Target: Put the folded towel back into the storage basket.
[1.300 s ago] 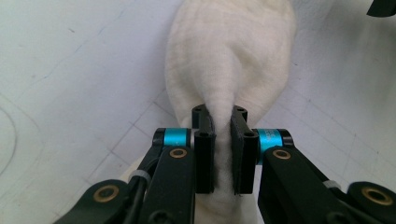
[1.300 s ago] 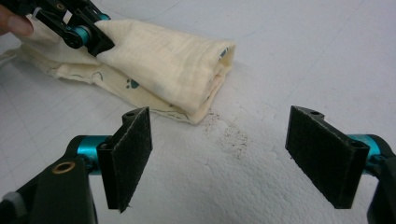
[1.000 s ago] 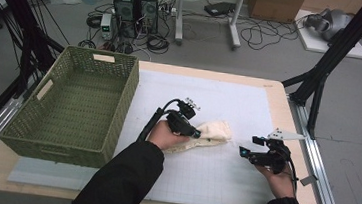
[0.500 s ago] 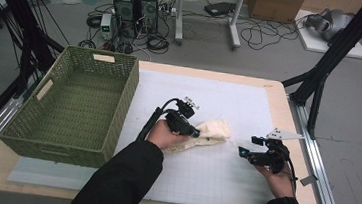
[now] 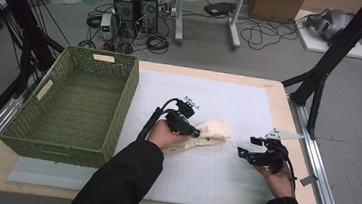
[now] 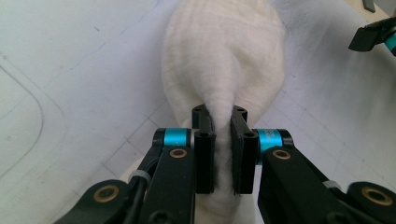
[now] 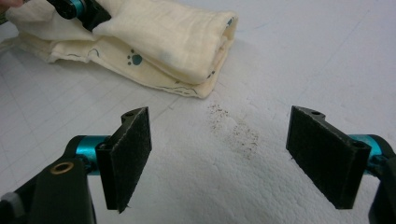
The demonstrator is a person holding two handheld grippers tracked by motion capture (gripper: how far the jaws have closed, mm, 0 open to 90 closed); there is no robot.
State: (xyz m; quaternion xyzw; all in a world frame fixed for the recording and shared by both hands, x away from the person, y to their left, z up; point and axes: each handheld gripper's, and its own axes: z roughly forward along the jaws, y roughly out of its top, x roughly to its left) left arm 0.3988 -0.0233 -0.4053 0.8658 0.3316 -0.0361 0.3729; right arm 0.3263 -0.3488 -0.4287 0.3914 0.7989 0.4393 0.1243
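While my left hand-held gripper [image 5: 197,132] pinches the folded cloth [image 5: 212,130] shut, its free end points toward my right hand-held gripper [image 5: 241,151], wide open, empty, just beside it.

Table [image 5: 288,117] w/ white mat [image 5: 222,176]: green basket [image 5: 75,107], cream cloth [image 5: 214,129].

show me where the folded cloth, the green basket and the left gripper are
folded cloth [image 7: 173,42], right gripper view, on its top fold
green basket [image 5: 118,111], high view, on its right wall
left gripper [image 6: 223,140], left gripper view, between its fingertips, shut on the cloth
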